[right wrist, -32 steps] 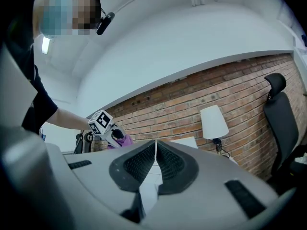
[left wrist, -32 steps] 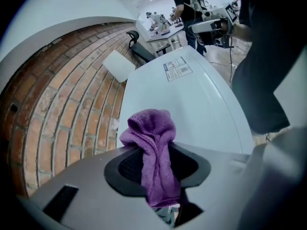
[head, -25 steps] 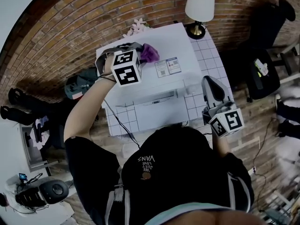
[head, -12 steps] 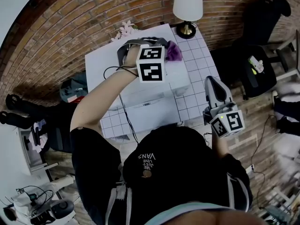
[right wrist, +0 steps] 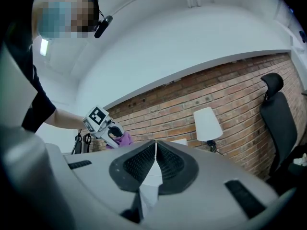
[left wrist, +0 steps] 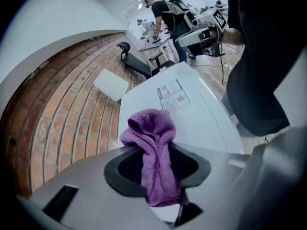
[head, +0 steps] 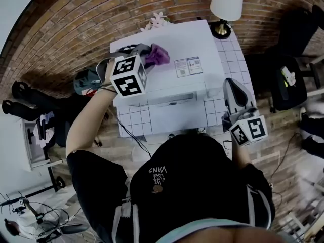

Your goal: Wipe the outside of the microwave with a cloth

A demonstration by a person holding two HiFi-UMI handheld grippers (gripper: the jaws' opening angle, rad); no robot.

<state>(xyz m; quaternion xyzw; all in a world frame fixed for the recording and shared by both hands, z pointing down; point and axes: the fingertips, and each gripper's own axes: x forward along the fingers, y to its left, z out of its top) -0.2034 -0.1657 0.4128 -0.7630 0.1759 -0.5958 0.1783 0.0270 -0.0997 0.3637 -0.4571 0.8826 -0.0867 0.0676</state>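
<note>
Your left arm stretches forward, left gripper (head: 146, 57) clamped on the cloth (head: 159, 54). Your right gripper (head: 233, 86) hangs near your side, jaws together.

Black shirt (head: 202, 186) has white print near the collar, upside down in head view: "VANS", w/ smaller words beside it, approx. "WE JUST LOVE". Sticker (head: 186, 66) on top of the microwave (head: 192, 39) carries print & blue patches, too small to read.
</note>
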